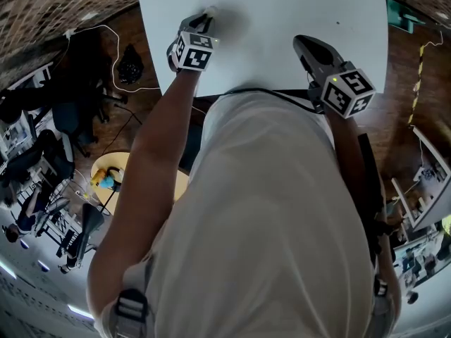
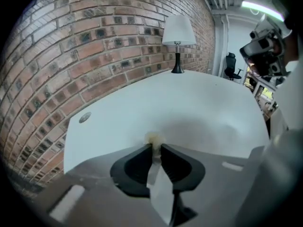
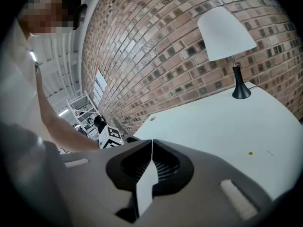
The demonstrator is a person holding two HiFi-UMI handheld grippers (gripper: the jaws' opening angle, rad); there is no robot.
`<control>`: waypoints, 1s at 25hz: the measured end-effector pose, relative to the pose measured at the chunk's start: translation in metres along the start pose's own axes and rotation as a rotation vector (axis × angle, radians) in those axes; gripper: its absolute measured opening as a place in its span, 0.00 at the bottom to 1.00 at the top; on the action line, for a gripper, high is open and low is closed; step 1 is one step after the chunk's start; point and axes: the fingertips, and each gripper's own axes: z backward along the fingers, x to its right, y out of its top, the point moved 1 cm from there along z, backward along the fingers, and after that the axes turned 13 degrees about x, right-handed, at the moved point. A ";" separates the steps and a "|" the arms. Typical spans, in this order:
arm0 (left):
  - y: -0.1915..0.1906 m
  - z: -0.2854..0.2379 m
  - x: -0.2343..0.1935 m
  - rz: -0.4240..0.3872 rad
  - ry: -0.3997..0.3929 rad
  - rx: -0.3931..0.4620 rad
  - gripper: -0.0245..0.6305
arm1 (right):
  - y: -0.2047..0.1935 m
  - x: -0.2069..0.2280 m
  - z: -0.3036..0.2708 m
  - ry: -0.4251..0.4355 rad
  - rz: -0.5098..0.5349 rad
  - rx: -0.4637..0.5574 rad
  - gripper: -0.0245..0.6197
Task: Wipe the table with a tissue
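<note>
A small crumpled tissue (image 2: 153, 138) is pinched at the tips of my left gripper (image 2: 154, 146), whose jaws are shut on it. The wad sits low over the white table (image 2: 199, 112), near its left edge; whether it touches I cannot tell. From the head camera the left gripper (image 1: 204, 21) reaches over the table's left part with the pale tissue (image 1: 211, 10) at its tip. My right gripper (image 3: 151, 142) is shut with nothing between its jaws. It hangs over the table's (image 1: 282, 20) near right side, seen as right gripper (image 1: 304, 45).
A lamp with a white shade (image 2: 178, 31) on a black stem stands at the table's far end against the brick wall (image 2: 71, 46). A round grommet (image 2: 85, 117) lies near the table's left corner. A small speck (image 3: 250, 153) marks the tabletop. Cables (image 1: 123, 62) lie on the floor left.
</note>
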 end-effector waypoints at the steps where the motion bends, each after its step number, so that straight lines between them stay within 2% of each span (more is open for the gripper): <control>1: 0.000 0.001 0.008 0.000 -0.028 0.000 0.14 | 0.000 0.002 0.001 0.002 -0.003 0.000 0.06; 5: 0.004 0.004 0.057 -0.007 -0.145 -0.005 0.14 | 0.003 0.006 -0.001 0.011 -0.009 0.007 0.06; 7: 0.008 0.008 0.076 -0.007 -0.178 0.014 0.14 | 0.008 0.007 -0.004 0.019 -0.006 0.018 0.06; 10: 0.017 0.018 0.085 0.024 -0.139 0.084 0.14 | 0.016 0.009 -0.006 0.033 0.002 0.036 0.06; 14: 0.025 0.036 0.073 0.073 -0.081 0.149 0.14 | 0.018 0.011 -0.004 0.031 0.003 0.048 0.06; 19: 0.015 0.048 0.042 0.175 -0.030 0.129 0.14 | 0.017 0.012 -0.007 0.040 0.003 0.048 0.06; 25: 0.028 0.048 0.015 0.154 -0.015 0.106 0.14 | 0.021 0.001 -0.017 0.059 0.096 0.030 0.06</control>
